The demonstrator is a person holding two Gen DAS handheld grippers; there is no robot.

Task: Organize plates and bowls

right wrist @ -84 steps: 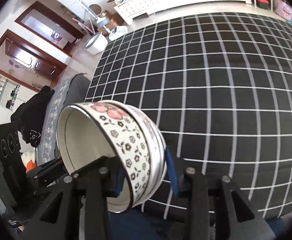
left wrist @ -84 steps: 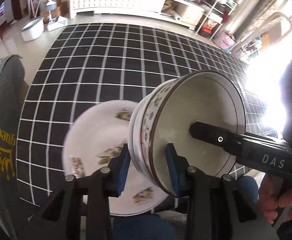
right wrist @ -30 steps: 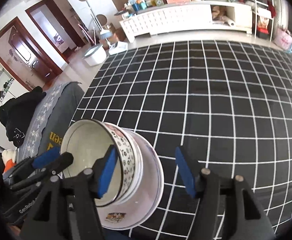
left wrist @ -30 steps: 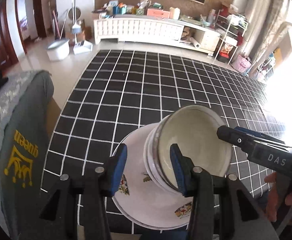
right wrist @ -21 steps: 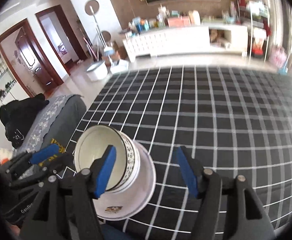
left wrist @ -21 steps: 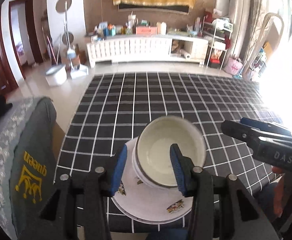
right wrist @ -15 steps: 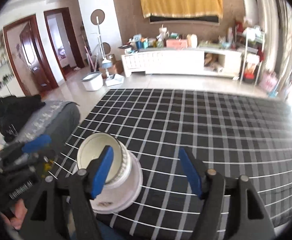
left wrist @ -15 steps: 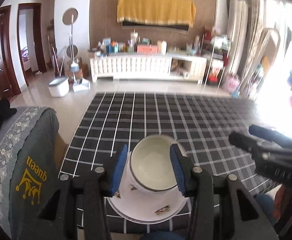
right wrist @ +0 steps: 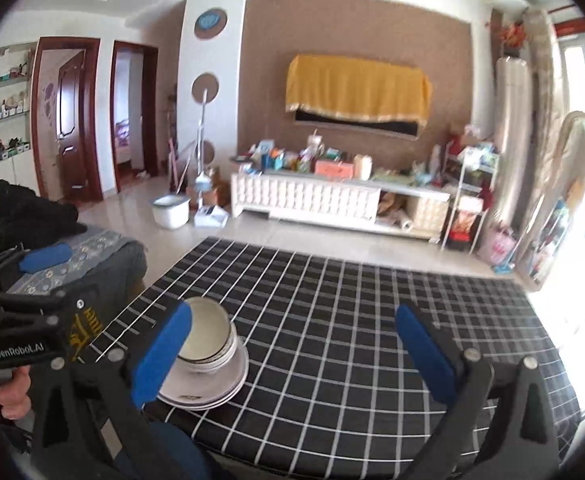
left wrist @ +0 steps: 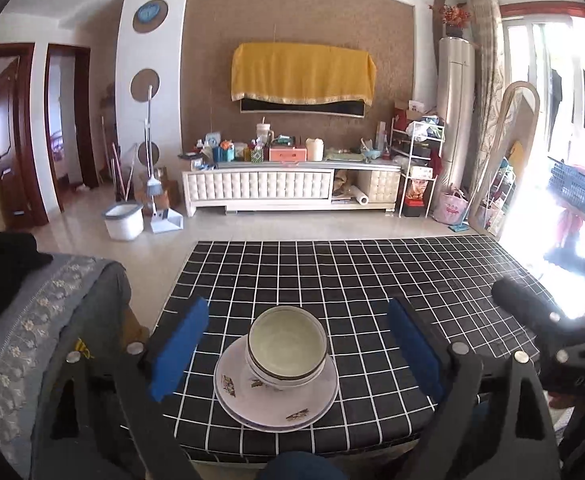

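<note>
Count: two bowls (left wrist: 287, 347) nested, sitting on two stacked plates (left wrist: 276, 404), lower centre of your left view, at the near edge of the checked desk (left wrist: 372, 280). Your left hand-held gripper (left wrist: 292, 356) hangs above the stack, tilted down, jaws opening wide, nothing gripped. Your right hand-held gripper (right wrist: 292, 350) likewise: jaws opening wide, empty, stack at its left finger.

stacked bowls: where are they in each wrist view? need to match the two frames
Left wrist: stacked bowls sit lower centre, on the plates, framed between the opening jaws.
Right wrist: stacked bowls sit lower left, partly behind the left blue pad.
Shared landmark: yellow cloth on the brown back wall.
</note>
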